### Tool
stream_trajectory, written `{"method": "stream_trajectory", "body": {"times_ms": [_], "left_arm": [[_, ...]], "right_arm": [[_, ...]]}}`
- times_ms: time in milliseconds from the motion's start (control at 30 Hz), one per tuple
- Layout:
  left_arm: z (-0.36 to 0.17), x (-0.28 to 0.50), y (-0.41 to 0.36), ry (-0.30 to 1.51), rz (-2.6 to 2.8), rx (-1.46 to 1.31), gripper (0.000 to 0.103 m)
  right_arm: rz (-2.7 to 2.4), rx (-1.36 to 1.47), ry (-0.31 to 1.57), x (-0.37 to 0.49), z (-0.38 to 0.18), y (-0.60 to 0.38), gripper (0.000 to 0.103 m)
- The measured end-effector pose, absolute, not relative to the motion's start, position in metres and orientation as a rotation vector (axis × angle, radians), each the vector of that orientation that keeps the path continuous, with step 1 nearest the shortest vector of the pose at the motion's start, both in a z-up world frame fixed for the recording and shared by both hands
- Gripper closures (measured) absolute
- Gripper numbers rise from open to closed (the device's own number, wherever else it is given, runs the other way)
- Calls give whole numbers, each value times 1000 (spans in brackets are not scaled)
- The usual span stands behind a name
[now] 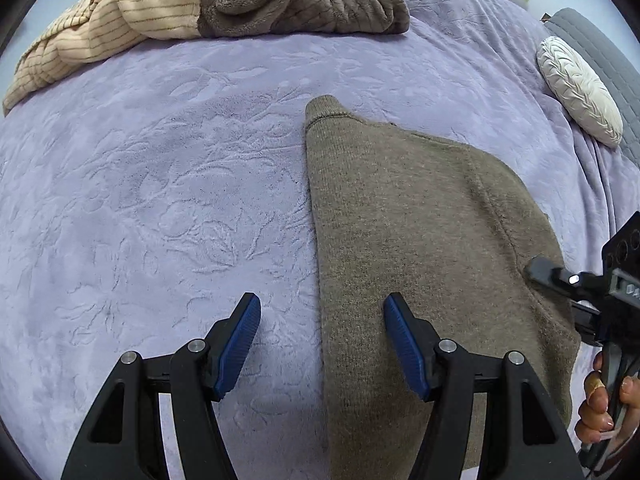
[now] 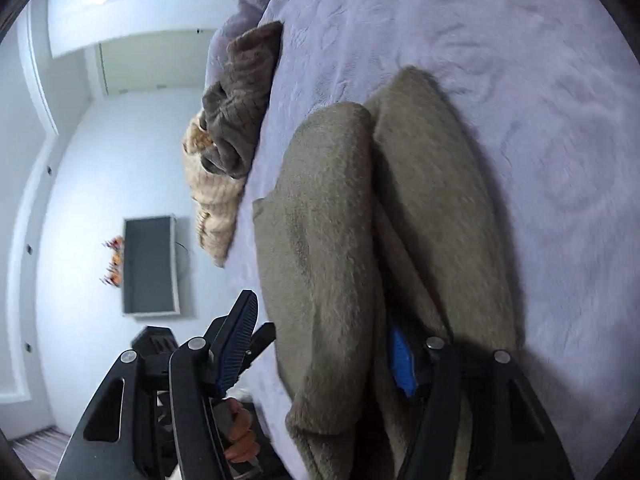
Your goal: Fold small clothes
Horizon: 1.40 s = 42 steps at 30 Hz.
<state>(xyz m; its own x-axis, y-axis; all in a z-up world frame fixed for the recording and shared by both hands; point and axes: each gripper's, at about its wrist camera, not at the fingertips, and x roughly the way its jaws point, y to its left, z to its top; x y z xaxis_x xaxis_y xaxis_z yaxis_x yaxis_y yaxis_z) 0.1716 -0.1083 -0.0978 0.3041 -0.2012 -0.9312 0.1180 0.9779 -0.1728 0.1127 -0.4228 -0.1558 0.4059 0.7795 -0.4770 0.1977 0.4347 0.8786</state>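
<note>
While the sweater [image 1: 420, 240] is spread on the bed [image 1: 160, 200], the left gripper [image 1: 322, 344] is held wide apart over its left edge; the right gripper [image 2: 324, 356] is parted around a raised fold.

Lilac bedspread [image 1: 160, 200], white cushion [image 1: 578, 90], wall TV [image 2: 150, 266].
</note>
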Motion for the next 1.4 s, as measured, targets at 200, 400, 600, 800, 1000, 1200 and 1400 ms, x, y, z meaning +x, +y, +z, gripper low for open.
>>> {"method": "stream_trajectory", "body": {"times_ms": [200, 400, 600, 800, 1000, 1200, 1400], "left_arm": [[-80, 164, -124, 1182, -229, 7, 37], [-98, 157, -156, 1182, -269, 61, 22], [-102, 153, -158, 1192, -284, 58, 22], [-89, 144, -149, 1189, -273, 110, 22], [-84, 123, -139, 1211, -286, 109, 22], [-97, 106, -138, 1261, -271, 96, 22], [-103, 103, -136, 1273, -264, 76, 17]], "right_arm": [[437, 648, 1067, 127, -95, -394, 89], [317, 631, 1044, 124, -97, -413, 89], [261, 818, 1110, 129, -162, -449, 80], [169, 727, 1132, 116, -144, -454, 78], [211, 719, 1070, 78, -96, -452, 80], [375, 654, 1104, 53, -80, -404, 80], [284, 456, 1241, 51, -116, -381, 82]]}}
